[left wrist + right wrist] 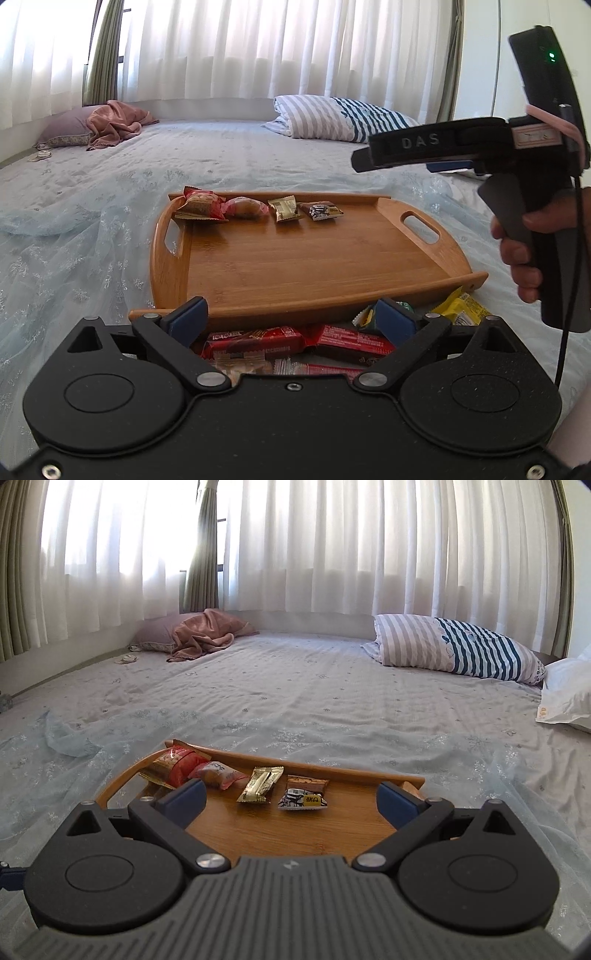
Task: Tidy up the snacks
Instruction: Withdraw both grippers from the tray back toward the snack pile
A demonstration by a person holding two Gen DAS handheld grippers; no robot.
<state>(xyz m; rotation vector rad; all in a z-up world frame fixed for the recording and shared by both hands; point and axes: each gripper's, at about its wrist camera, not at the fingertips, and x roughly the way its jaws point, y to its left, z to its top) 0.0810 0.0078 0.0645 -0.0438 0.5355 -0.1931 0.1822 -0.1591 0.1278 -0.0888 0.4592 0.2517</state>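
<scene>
While both grippers' fingers [186,319] spread empty, red snack bars [295,341] lie between the left pair.

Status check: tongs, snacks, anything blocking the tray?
Left tongs open, empty, over red snack bars beside the tray. Right tongs open, empty above tray. Four snacks lined along far rim. Nothing in the way.

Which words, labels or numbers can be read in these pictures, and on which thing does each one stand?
"DAS": raised letters on the black body of the right tongs, seen from the left wrist.
Red bar wrappers below the left tongs: white print, too blurred to read.
Black-and-white packet on the wooden tray: a yellow label with characters, not legible.
Gold packet, yellow packet, pink and red packets: print too small.
</scene>
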